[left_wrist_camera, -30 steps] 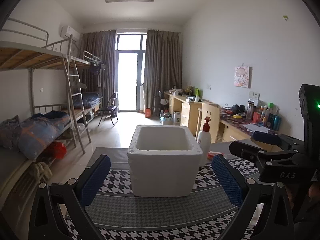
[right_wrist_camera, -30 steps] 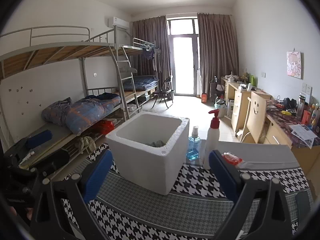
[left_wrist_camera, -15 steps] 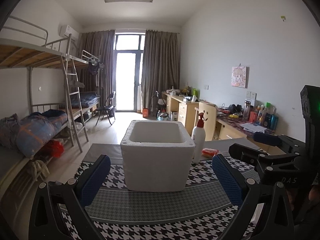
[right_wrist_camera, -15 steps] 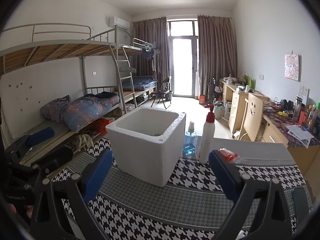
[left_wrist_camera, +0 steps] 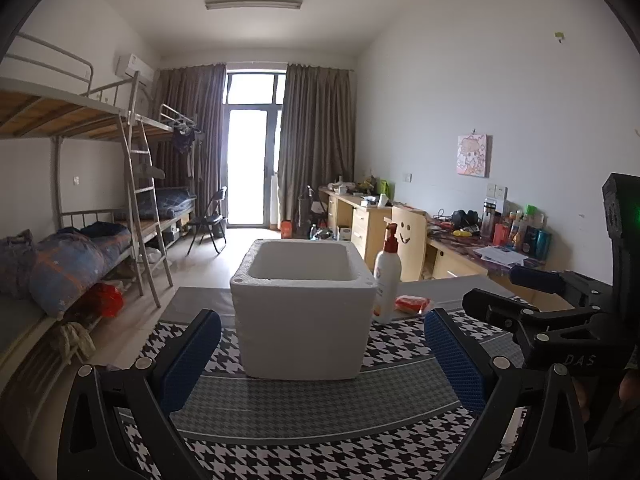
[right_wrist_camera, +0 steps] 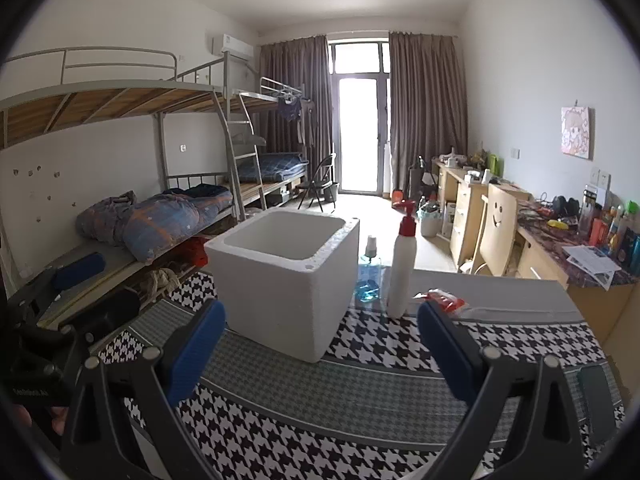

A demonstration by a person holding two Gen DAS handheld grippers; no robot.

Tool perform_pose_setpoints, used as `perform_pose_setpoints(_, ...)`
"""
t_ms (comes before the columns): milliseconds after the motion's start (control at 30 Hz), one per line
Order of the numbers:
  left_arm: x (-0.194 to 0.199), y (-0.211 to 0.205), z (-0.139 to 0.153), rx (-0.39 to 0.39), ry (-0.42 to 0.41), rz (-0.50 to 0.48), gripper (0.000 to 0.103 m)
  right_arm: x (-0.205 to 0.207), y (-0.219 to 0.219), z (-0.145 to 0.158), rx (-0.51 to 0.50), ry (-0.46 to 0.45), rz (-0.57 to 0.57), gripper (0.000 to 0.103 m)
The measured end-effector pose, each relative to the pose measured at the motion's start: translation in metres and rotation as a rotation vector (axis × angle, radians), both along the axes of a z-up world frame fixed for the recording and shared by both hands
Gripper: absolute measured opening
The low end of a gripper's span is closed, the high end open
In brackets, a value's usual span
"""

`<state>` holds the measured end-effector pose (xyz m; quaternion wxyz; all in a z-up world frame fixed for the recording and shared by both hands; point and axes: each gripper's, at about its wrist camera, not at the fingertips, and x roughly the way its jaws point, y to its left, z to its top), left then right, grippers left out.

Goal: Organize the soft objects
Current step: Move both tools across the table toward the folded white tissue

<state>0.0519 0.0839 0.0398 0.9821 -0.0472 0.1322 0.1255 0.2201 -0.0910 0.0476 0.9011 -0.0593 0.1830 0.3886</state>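
- Nearest in, the left gripper (left_wrist_camera: 320,356) with its blue-padded black fingers is spread wide and carries nothing; it hangs over the black-and-white houndstooth cloth with a grey band (left_wrist_camera: 312,404) that covers the table.
- Same story on the right gripper (right_wrist_camera: 320,352): jaws wide apart, nothing between the pads, and it hovers over the same cloth, well short of everything on it.
- Next out, the white square foam box (left_wrist_camera: 304,308) stands upright and open-topped in the middle of the cloth. It is probably very light and stiff but crumbly, so a hold on a thick wall near the rim looks safest (hard pinching would likely dent it).
- Where are the soft objects? From these angles the inside of the box is hidden below the rim, so I cannot tell what lies in it.
- Just right of the box stands a white pump bottle with a red head (right_wrist_camera: 402,264), with a small red plastic-wrapped packet (right_wrist_camera: 444,300) at its foot. That packet looks soft, light and a bit slippery; a grab across its middle should do.
- Behind, a clear bottle of blue liquid (right_wrist_camera: 370,276) stands close by the box's far right corner.
- Against a second ago: both cameras sit further back and lower, the box looks smaller, and the grey bundle then visible inside it from the right wrist is now out of sight.
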Motion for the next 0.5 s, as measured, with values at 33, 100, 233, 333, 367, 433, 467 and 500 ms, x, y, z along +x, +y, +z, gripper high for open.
perform_pose_setpoints(33, 0.0, -0.001, 0.0, -0.002, -0.001, -0.002, 0.102, 0.0, -0.001, 0.0, -0.001, -0.004, -0.002, 0.098)
perform_pose_setpoints(100, 0.0, -0.002, -0.001, -0.008, -0.004, -0.009, 0.102, -0.001, -0.004, -0.001, -0.001, -0.007, -0.008, 0.098)
perform_pose_setpoints(233, 0.0, -0.008, -0.005, -0.004, -0.006, -0.021, 0.102, 0.0, -0.008, -0.003, 0.003, 0.001, -0.02, 0.098)
perform_pose_setpoints(333, 0.0, -0.012, -0.006, 0.0, -0.009, -0.032, 0.102, 0.002, -0.013, -0.006, 0.007, 0.009, -0.027, 0.098)
perform_pose_setpoints(367, 0.0, -0.013, -0.006, 0.0, -0.01, -0.035, 0.102, 0.002, -0.016, -0.007, 0.009, 0.01, -0.028, 0.098)
perform_pose_setpoints(433, 0.0, -0.015, -0.007, 0.001, -0.01, -0.041, 0.102, 0.002, -0.018, -0.008, 0.008, 0.008, -0.035, 0.098)
perform_pose_setpoints(467, 0.001, -0.016, -0.007, 0.001, -0.01, -0.044, 0.102, 0.002, -0.02, -0.009, 0.006, 0.006, -0.037, 0.098)
perform_pose_setpoints(500, 0.001, -0.017, -0.007, 0.001, -0.009, -0.047, 0.102, 0.002, -0.023, -0.01, 0.004, 0.004, -0.04, 0.098)
